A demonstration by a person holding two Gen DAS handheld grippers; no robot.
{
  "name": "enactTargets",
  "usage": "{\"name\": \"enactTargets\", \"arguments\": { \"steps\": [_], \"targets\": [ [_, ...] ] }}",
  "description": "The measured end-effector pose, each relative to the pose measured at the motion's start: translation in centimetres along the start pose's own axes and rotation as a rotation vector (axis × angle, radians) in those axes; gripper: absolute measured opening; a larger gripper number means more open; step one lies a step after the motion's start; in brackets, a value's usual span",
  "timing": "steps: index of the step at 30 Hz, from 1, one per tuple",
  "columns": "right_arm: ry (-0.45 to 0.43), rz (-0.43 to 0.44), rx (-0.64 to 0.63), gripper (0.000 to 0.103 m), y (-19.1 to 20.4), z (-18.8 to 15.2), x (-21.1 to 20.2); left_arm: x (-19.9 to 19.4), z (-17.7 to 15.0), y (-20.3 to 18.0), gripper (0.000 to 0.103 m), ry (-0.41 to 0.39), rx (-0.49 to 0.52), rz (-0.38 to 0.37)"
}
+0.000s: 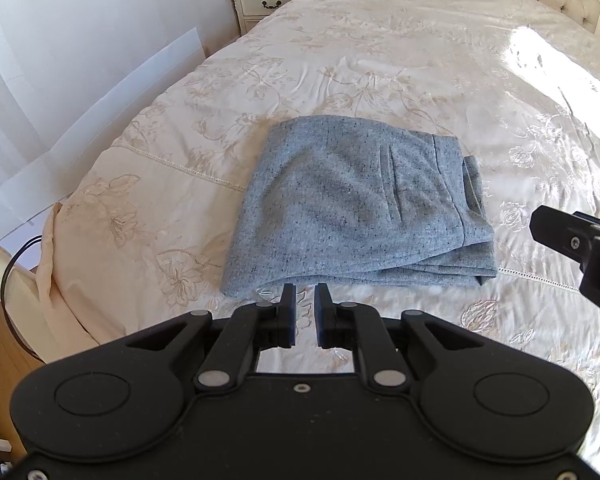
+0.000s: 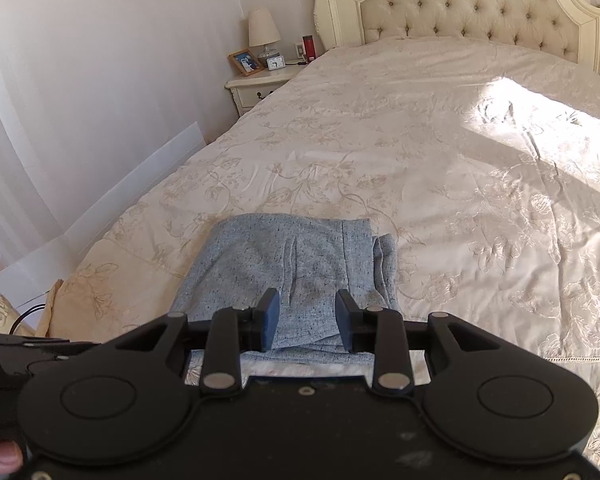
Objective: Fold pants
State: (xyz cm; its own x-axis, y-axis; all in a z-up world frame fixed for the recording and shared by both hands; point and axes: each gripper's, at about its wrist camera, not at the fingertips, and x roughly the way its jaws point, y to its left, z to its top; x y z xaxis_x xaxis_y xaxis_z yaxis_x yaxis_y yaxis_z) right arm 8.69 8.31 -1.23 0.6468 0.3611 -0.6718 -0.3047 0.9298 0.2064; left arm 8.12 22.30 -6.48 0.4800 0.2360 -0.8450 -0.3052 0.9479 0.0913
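I see the pants lying folded into a flat grey bundle on the bed, near its foot end and toward its left side, with the pocket slit facing up and layered edges showing along the right and near sides. My left tool hangs just short of the bundle's near edge, its jaws a narrow gap apart with nothing between them, only bedspread below. My right tool sits above the near part of the pants; its jaws stand wider and are opening, and the cloth shows in the gap beneath them, not pinched. From the left camera, part of the right tool pokes in at the right edge. A nightstand with a lamp, clock and picture frame stands beside the headboard.
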Motion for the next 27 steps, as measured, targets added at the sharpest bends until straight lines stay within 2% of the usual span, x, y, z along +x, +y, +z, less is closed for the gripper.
{"name": "enactTargets", "arguments": {
  "steps": [27],
  "targets": [
    [0.005, 0.003, -0.007, 0.034, 0.9, -0.7, -0.3, -0.2, -0.4, 0.9, 0.019, 0.009, 0.006, 0.0]
  ]
}}
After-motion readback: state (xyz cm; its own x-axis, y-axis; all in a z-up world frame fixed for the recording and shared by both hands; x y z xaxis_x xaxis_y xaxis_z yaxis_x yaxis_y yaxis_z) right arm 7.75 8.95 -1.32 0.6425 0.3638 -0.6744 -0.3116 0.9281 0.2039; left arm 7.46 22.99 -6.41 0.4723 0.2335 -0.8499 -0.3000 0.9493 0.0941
